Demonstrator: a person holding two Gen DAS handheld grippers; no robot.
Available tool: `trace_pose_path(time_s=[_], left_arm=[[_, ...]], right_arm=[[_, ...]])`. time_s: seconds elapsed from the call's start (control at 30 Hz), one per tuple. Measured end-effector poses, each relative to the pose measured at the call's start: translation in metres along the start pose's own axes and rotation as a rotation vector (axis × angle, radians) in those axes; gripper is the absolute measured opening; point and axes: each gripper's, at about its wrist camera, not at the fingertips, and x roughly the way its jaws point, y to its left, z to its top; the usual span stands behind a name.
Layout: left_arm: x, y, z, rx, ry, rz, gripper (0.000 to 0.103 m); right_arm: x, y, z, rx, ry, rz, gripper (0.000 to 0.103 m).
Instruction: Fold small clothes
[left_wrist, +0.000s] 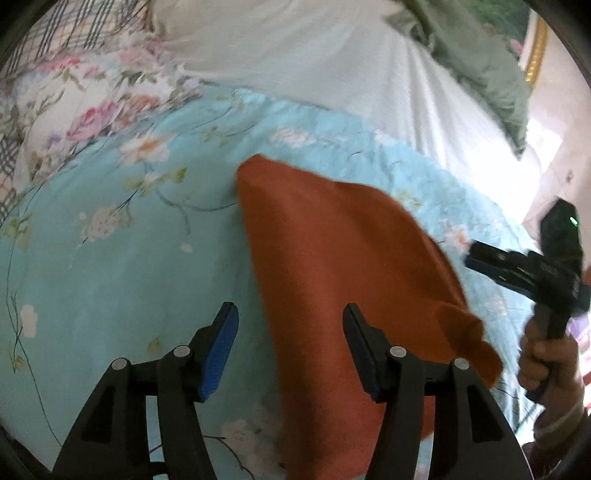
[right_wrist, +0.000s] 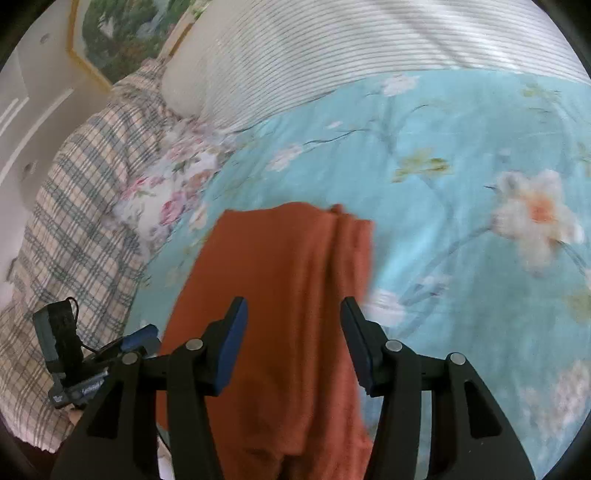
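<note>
A rust-orange garment (left_wrist: 343, 280) lies on a light blue floral bedspread (left_wrist: 129, 266), with a rumpled corner at its right edge. My left gripper (left_wrist: 290, 350) is open and empty above the garment's left edge. My right gripper (right_wrist: 293, 343) is open and empty over the same garment (right_wrist: 288, 302), whose far edge is folded into a ridge. The right gripper also shows at the right in the left wrist view (left_wrist: 480, 260), held by a hand. The left gripper shows at the lower left in the right wrist view (right_wrist: 136, 341).
A white ribbed sheet (left_wrist: 332, 62) lies beyond the bedspread (right_wrist: 461, 177). A floral pillow (left_wrist: 85, 110) and a plaid cloth (right_wrist: 74, 206) lie at the head end. A green cloth (left_wrist: 480, 66) lies at the far right. A framed picture (right_wrist: 122, 33) hangs on the wall.
</note>
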Motion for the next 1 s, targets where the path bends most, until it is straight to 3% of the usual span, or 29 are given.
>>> trace_pose_path(time_s=[0.17,0.23,0.3,0.37,0.43,0.53,0.63,0.77,0.87,1.0], left_arm=[[0.001,-0.012,0.002,0.046,-0.005,-0.028,0.058],[0.004,-0.015,0.002,0.054,0.003,-0.031,0.058],[0.005,-0.015,0.0,0.057,0.01,-0.043,0.057],[0.007,-0.016,0.003,0.057,0.018,-0.058,0.056],[0.004,-0.019,0.005,0.062,0.014,-0.069,0.055],[-0.003,-0.025,0.007,0.082,-0.007,-0.095,0.055],[0.002,-0.031,0.004,0.098,0.014,-0.119,0.055],[0.028,-0.035,-0.007,0.121,0.064,-0.083,0.055],[0.048,-0.032,-0.016,0.109,0.102,-0.035,0.056],[0.054,-0.026,-0.019,0.084,0.108,-0.028,0.058]], right_arm=[[0.041,-0.005,0.004,0.01,0.069,-0.017,0.05],[0.052,-0.01,0.006,0.025,0.085,-0.001,0.039],[0.057,-0.011,0.01,0.035,0.096,0.007,0.011],[0.048,-0.003,0.015,0.02,0.072,0.033,0.011],[0.023,0.009,0.02,-0.008,-0.009,0.084,0.011],[-0.006,0.011,0.021,-0.013,-0.085,0.089,0.011],[-0.001,-0.014,0.012,0.032,-0.051,0.02,0.011],[0.032,-0.05,-0.006,0.102,0.025,-0.038,0.011],[0.036,-0.056,-0.01,0.117,0.004,-0.029,0.011],[0.037,-0.049,-0.006,0.075,0.008,-0.068,0.011]])
